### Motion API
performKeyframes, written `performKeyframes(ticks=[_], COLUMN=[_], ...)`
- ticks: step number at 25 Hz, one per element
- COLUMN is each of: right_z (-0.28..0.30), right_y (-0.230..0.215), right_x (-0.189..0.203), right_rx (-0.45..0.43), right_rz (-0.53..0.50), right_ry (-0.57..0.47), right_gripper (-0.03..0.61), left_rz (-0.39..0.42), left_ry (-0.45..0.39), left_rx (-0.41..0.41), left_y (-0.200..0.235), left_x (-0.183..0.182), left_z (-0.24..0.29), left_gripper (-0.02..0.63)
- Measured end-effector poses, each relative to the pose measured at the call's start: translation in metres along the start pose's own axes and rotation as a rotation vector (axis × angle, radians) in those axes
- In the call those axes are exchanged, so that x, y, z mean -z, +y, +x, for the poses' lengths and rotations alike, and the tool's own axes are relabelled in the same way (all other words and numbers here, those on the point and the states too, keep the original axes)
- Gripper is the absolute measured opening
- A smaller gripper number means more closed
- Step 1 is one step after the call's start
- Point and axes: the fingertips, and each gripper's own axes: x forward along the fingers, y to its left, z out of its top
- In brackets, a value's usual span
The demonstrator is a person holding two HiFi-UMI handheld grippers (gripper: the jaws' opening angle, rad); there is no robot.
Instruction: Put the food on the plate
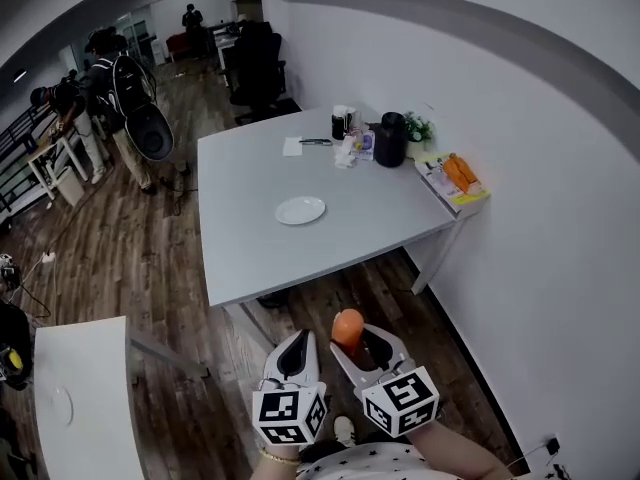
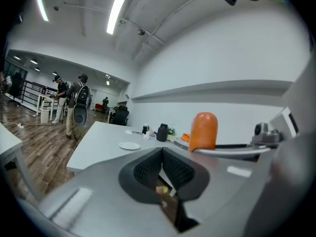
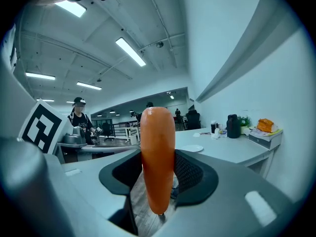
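My right gripper [image 1: 352, 350] [image 3: 159, 174] is shut on an orange carrot-like food piece [image 3: 157, 157] that stands upright between its jaws; the same food [image 1: 347, 326] shows in the head view, and in the left gripper view [image 2: 203, 131]. My left gripper [image 1: 297, 354] [image 2: 162, 169] is shut with nothing between its pads. Both grippers hover low over the wooden floor, well short of the table. A small white plate [image 1: 300, 210] [image 2: 130, 145] [image 3: 192, 148] lies bare on the white table [image 1: 250, 238], towards its near side.
At the table's far end stand a black jug [image 1: 390, 139], cups [image 1: 343, 122], a small plant and papers. A box with orange items [image 1: 453, 180] sits at the right edge. People [image 1: 120, 98] and office chairs stand at back left. Another white table [image 1: 80, 398] lies lower left.
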Motion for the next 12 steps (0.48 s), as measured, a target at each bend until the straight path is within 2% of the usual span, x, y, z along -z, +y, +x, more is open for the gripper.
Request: performKeyframes(ticks=[12], right_z=[0.097], right_y=[-0.075], right_x=[-0.012], right_rx=[-0.049], right_rz=[0.025], right_ry=[0.045], right_gripper=[0.202], left_rz=[-0.032], left_ry=[0.046], left_rx=[-0.089], left_y=[0.047], left_x=[-0.009], left_z=[0.105], left_gripper=[0.006])
